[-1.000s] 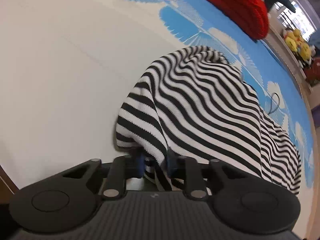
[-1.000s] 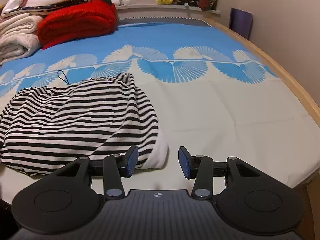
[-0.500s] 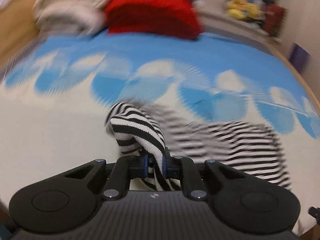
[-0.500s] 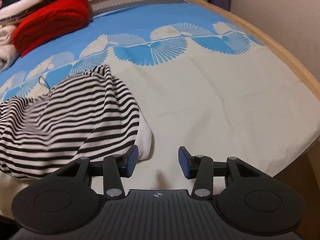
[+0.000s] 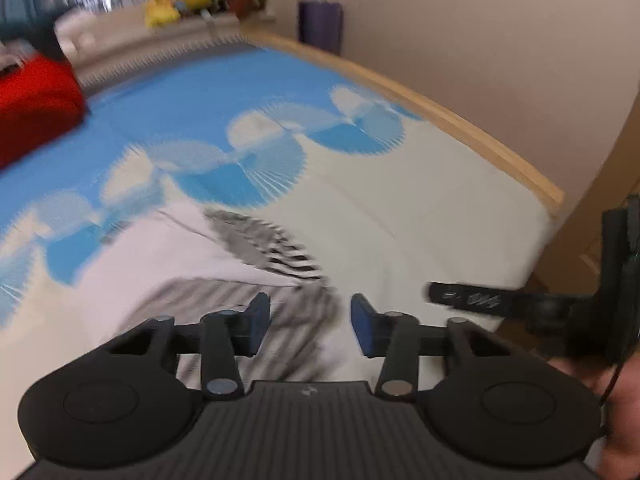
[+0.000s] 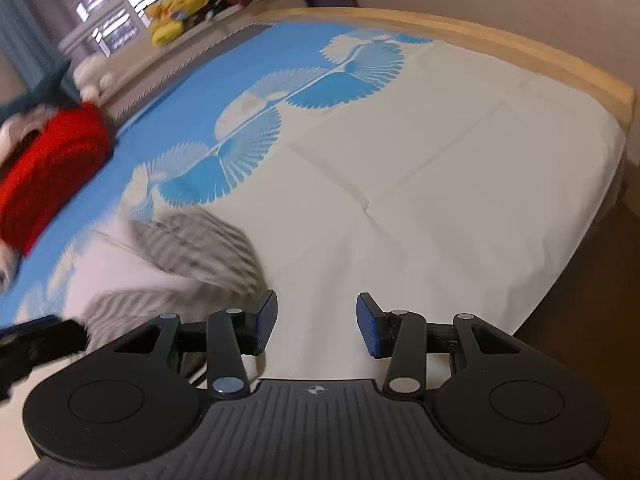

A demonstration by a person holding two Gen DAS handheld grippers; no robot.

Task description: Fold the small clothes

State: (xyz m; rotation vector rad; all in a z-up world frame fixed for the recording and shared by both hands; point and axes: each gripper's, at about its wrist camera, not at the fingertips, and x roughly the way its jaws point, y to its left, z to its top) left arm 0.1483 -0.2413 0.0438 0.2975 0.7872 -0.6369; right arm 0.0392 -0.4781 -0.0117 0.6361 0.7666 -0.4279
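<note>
Both the left gripper [image 5: 310, 322] and right gripper [image 6: 316, 322] are spread, holding nothing. The striped top [image 5: 272, 248] lies blurred at lower centre on the bed [image 6: 460, 168]. Best to smooth it flat before regripping an edge. Only the left view shows the right gripper at right edge.

Motion blur smears the striped garment [image 5: 276, 256] in both views.

Illumination was soft and even, with daylight from the far-left window [image 6: 132, 20]. Motion blur smeared the striped garment [image 5: 256, 280]; fisheye distortion curved the edges.
</note>
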